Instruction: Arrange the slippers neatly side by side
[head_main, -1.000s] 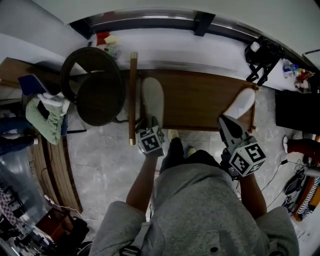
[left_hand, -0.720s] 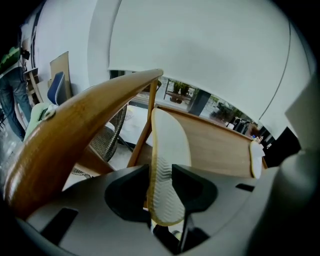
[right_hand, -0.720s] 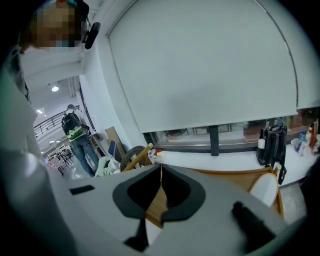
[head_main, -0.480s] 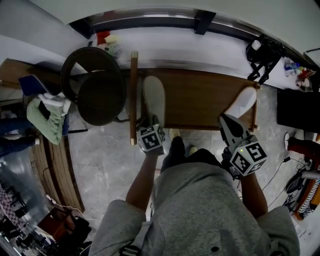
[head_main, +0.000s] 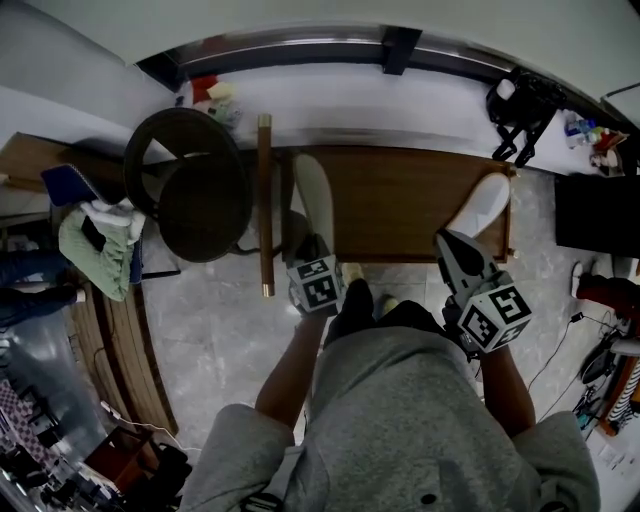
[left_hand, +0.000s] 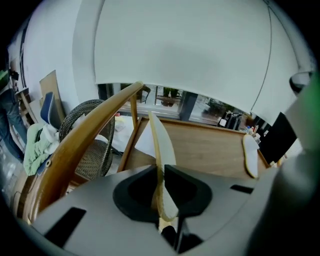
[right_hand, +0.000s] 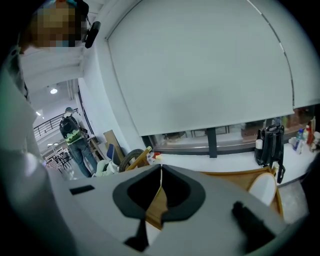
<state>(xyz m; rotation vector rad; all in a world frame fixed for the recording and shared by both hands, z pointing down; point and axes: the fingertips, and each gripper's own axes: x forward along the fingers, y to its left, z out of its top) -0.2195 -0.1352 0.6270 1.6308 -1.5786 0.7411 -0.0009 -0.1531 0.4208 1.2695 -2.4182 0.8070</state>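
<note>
Now the left gripper (left_hand: 160, 175) is closing its jaws on the left slipper (head_main: 312, 195), pinching its thin near edge at the table's (head_main: 400, 205) left side. It is looking light and bendy, so gripping the edge should work. The right slipper (head_main: 482, 205) is lying well apart. The right gripper (right_hand: 161, 175) is hovering, jaws together, holding nothing.

A wooden table (head_main: 400, 205) and a dark wicker chair (head_main: 195, 190) stand on grey tiled floor (head_main: 200, 320) (white wall (left_hand: 190, 45) behind).

Matt pale slipper (head_main: 312, 195), smooth brown wood table (head_main: 400, 205) — woven wicker chair (head_main: 190, 200), glossy stone floor (head_main: 210, 320).
</note>
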